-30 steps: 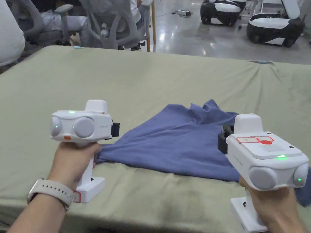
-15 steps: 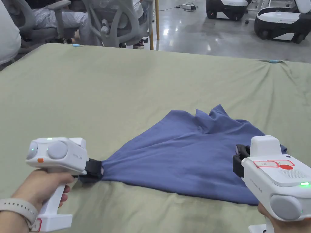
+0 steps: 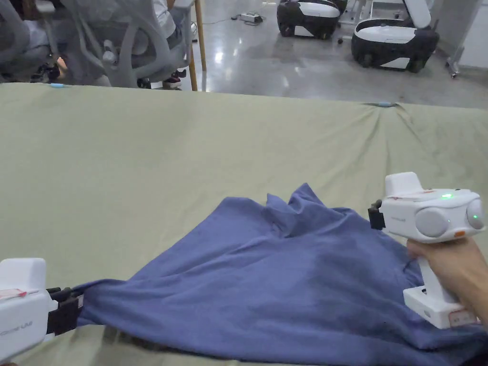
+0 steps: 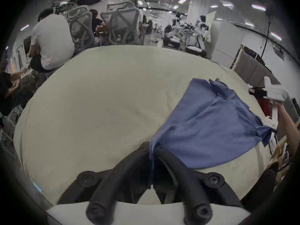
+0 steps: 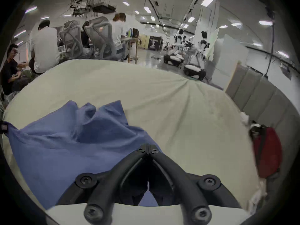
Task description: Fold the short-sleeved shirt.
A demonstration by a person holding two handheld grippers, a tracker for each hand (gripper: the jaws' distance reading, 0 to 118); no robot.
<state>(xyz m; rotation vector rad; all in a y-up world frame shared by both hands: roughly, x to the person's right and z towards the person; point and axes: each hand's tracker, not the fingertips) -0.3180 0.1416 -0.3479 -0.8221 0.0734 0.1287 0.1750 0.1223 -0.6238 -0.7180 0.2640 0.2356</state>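
A blue short-sleeved shirt (image 3: 286, 286) lies rumpled on the green-covered table (image 3: 190, 157), bunched into peaks at its far side. Its left corner is stretched out toward the bottom left, where my left gripper (image 3: 78, 302) is shut on it. In the left gripper view both jaws of that gripper (image 4: 151, 147) pinch the shirt (image 4: 211, 127) at that corner. My right gripper (image 3: 374, 217) hovers over the shirt's right part, pointing left. In the right gripper view it (image 5: 148, 147) is shut with nothing between its jaws, above the shirt (image 5: 73, 147).
Green cloth stretches bare to the far and left edges. Beyond the far edge stand office chairs (image 3: 128, 52) with seated people, a wooden post (image 3: 198, 43) and white-and-black robot bases (image 3: 395, 38). A red bag (image 5: 267, 153) sits off the table's right side.
My left gripper shut on the shirt's left corner and drew it out to the left, spreading the cloth. The right gripper rose off the shirt and turned to point left. The head camera also shifted.
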